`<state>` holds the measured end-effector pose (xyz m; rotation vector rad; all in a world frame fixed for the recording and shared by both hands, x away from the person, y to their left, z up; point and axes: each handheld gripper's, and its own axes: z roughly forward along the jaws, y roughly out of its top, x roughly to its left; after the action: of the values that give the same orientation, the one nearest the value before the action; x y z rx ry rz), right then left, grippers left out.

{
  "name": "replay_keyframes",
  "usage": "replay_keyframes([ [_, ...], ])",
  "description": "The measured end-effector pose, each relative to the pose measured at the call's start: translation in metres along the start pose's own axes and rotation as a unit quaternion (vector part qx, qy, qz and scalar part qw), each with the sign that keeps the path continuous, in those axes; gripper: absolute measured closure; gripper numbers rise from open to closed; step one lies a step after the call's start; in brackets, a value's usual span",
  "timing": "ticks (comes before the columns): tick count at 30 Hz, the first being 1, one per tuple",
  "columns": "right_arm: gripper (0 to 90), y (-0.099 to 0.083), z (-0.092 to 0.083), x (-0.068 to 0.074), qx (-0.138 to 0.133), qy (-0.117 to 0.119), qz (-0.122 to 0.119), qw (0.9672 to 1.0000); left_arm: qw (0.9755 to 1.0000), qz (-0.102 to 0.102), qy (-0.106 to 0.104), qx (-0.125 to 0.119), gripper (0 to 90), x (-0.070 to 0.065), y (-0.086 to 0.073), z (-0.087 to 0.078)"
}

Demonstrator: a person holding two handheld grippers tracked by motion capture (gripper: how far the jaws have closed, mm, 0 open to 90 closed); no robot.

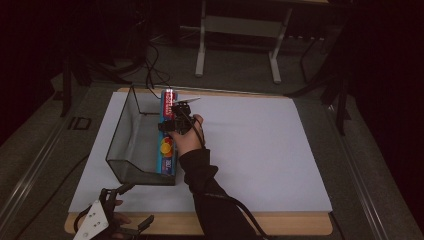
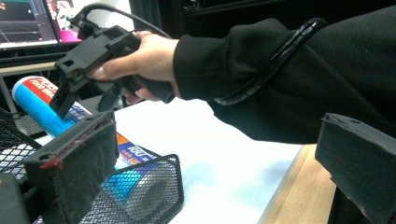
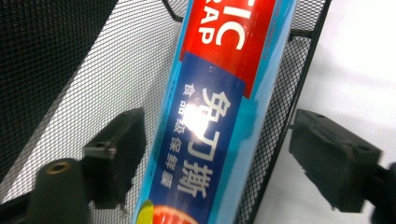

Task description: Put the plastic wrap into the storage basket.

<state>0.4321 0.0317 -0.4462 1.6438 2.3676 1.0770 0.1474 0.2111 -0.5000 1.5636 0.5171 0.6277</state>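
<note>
A black wire-mesh basket [image 1: 131,145] stands on the white sheet [image 1: 260,150] that covers the wooden bench [image 1: 300,225], toward 9 o'clock of the sheet's middle in the high view. A long blue box of plastic wrap [image 1: 168,131], with a red band near its far end, lies along the basket's right-hand rim, running from 6 o'clock to 12 o'clock; its far end pokes past the basket's far corner.

The right tongs [image 1: 177,120] sit over the box about midway along it, held by the right hand [image 1: 189,136] in a black sleeve [image 1: 212,200] that comes up from 6 o'clock. In the right gripper view the two black jaws stand spread, one on either side of the box [image 3: 212,116], each with a gap between pad and carton; the jaw at 3 o'clock is outside the mesh wall [image 3: 280,93], over the white sheet, and the one at 9 o'clock is over the basket's inside. The box's printed face shows white lettering on red and Chinese characters on dark blue.

The left tongs [image 1: 131,207] rest low at 7 o'clock of the high view, at the bench's near edge, well apart from the basket's near wall, with the grey plate [image 1: 92,222] on top. Their jaws stand wide apart. In the left gripper view those jaws frame the basket's near corner [image 2: 149,191], the box's round-looking blue end [image 2: 35,98] toward 10 o'clock, and the right hand [image 2: 140,63] gripping the right tongs [image 2: 81,95] above it.
</note>
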Motion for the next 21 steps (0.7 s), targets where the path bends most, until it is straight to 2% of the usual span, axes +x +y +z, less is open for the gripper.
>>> replay_keyframes([
  [1,13.6,0.001,-0.005,-0.002,0.003,0.012,-0.012,0.9999,1.0,-0.001,-0.001,0.0,0.2,0.0,0.0,0.0],
  [3,13.8,0.002,-0.011,-0.005,0.003,0.019,-0.022,0.9996,1.0,-0.001,-0.001,0.001,0.2,0.0,0.0,0.001],
  [4,13.9,0.002,-0.015,-0.006,-0.007,0.019,-0.027,0.9994,1.0,-0.001,-0.001,0.001,0.2,0.0,0.0,0.001],
  [10,13.8,0.003,-0.034,-0.013,-0.031,-0.001,-0.072,0.9969,1.0,-0.002,-0.001,0.004,0.2,0.0,-0.001,0.002],
  [12,13.4,0.003,-0.042,-0.016,-0.046,0.002,-0.079,0.9958,1.0,-0.003,-0.002,0.004,0.2,0.0,-0.001,0.002],
  [16,13.5,0.002,-0.055,-0.02,-0.052,-0.002,-0.101,0.9935,1.0,-0.003,-0.001,0.004,0.2,0.0,-0.001,0.002],
  [21,13.7,-0.005,-0.071,-0.031,-0.061,-0.008,-0.114,0.9915,1.0,-0.003,0.0,0.005,0.2,-0.001,-0.001,0.002],
])
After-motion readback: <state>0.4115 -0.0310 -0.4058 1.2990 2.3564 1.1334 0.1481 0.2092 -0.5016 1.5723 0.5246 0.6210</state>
